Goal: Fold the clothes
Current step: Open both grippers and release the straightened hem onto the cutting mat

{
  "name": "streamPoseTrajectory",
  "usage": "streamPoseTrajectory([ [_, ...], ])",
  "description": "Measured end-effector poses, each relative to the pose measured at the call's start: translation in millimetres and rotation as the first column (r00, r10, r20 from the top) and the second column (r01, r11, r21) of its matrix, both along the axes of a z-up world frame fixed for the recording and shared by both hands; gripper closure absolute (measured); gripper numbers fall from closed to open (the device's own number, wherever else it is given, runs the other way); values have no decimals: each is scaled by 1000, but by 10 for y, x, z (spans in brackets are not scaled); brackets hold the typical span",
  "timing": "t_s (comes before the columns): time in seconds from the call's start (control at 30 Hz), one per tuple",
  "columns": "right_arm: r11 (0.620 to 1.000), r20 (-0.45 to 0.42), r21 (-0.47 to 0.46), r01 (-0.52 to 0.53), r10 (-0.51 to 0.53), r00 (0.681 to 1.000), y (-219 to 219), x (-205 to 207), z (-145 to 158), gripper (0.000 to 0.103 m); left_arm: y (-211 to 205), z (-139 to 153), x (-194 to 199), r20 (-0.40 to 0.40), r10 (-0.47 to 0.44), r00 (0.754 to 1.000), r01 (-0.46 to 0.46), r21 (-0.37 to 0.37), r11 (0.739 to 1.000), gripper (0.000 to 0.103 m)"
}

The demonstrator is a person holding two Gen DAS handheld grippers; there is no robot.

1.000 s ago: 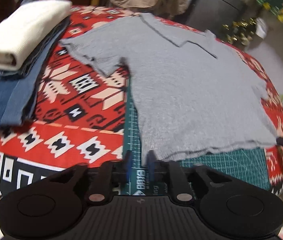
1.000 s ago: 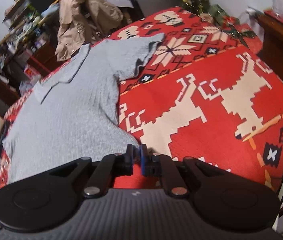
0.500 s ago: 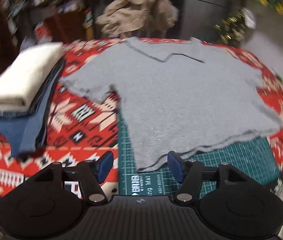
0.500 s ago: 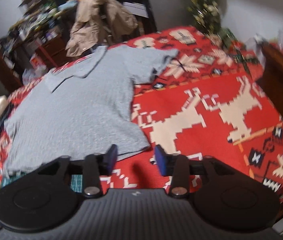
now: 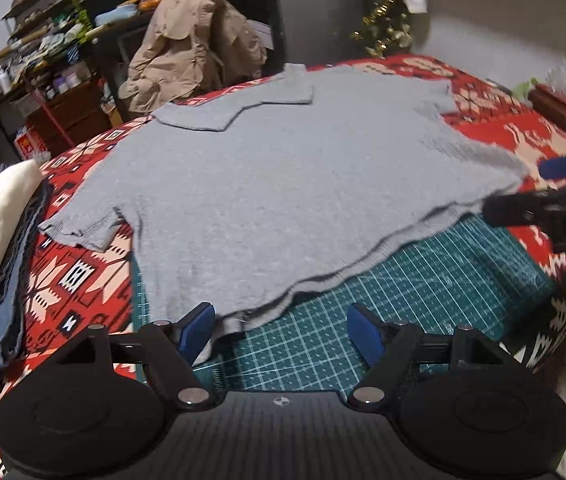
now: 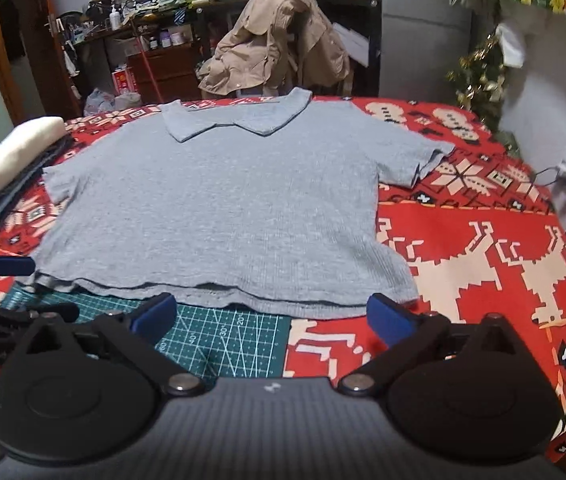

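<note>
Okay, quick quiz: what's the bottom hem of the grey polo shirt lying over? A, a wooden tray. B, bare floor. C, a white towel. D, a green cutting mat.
D: the grey polo shirt lies flat on the red patterned blanket, and its bottom hem overlaps the green cutting mat with a white grid.
</note>
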State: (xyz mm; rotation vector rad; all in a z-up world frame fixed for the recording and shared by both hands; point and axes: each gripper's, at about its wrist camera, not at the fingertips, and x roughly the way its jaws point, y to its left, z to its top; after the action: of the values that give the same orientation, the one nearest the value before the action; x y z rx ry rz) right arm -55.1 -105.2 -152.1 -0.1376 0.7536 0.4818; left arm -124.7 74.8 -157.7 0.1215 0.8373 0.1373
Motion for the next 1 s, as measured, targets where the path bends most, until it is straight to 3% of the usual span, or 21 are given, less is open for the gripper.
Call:
streamPoseTrajectory([
  [0.13, 997, 18, -65, -40, 41, 999, 98, -27, -100, 1, -93, -64, -36, 6, -75, 997, 75, 30, 997, 28],
  [0.23, 995, -33, -73, -75, 72, 997, 120, 25, -169, 1, -172, -95, -39, 15, -89, 996, 86, 121, 989, 12],
  [0.33, 994, -110, -56, -97, 90, 990, 119, 72, -254, 1, -239, -111, -46, 29, -111, 993, 103, 197, 975, 8],
  [0.43, 989, -102, -95, -110, 100, 990, 147, 64, -305, 1, -288, -135, -76, 51, -138, 989, 121, 252, 960, 7],
  [0.5, 989, -106, -93, -112, 102, 989, 145, 68, -310, 1, -273, -143, -79, 61, -131, 990, 112, 250, 962, 6],
  [0.67, 990, -114, -86, -111, 101, 988, 128, 73, -314, 1, -122, -125, -26, 45, -73, 996, 66, 145, 987, 3],
  [0.87, 990, -115, -89, -106, 96, 989, 140, 85, -311, 1, -243, -153, -76, 62, -157, 986, 137, 252, 958, 2],
  [1.0, 990, -106, -84, -115, 106, 989, 141, 78, -323, 1, -188, -158, -95, 79, -174, 981, 151, 237, 960, 2],
])
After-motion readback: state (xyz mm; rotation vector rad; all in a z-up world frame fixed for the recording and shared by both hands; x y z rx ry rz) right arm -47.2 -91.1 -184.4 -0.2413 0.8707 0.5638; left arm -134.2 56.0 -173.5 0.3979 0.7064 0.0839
